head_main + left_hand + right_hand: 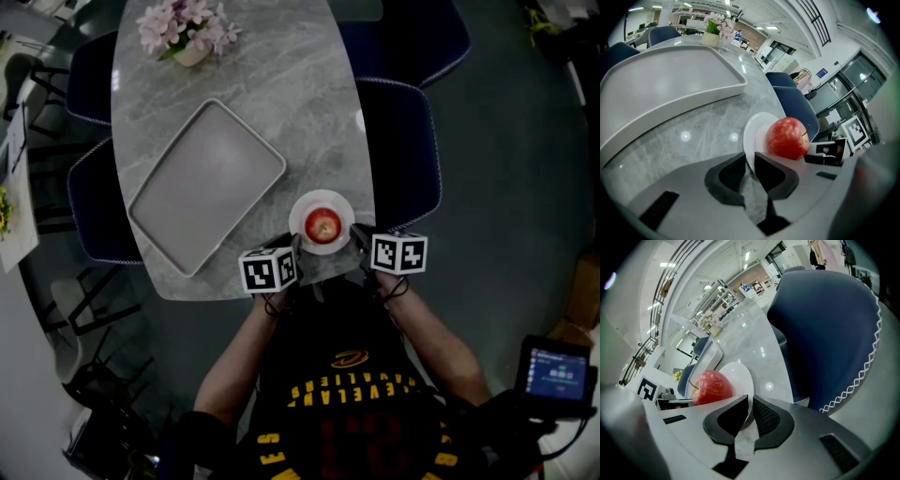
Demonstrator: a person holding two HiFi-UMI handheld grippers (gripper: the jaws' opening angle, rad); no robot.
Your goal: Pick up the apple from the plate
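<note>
Apple [322,225], red with a pale patch, sits in the middle of a small white plate [298,208] at the near edge of the grey marble table [281,94]. It stands upright with the stem hollow facing up. From the left gripper view its thin stem leans up and to the right. It is round, so no long axis shows.

The left gripper [296,242] is at the plate's left side. Its jaws are drawn almost together, with only a narrow slit between them, and the plate's rim [754,131] runs into that slit, just beside the apple [786,138]. The right gripper [356,232] meets the plate from the right. Its jaws are equally narrow, and the rim [738,376] enters the gap between them. Neither gripper touches the apple [711,386].

A grey tray [206,183] lies to the far left, apart from the plate. Pink flowers [187,28] stand at the table's far end.
</note>
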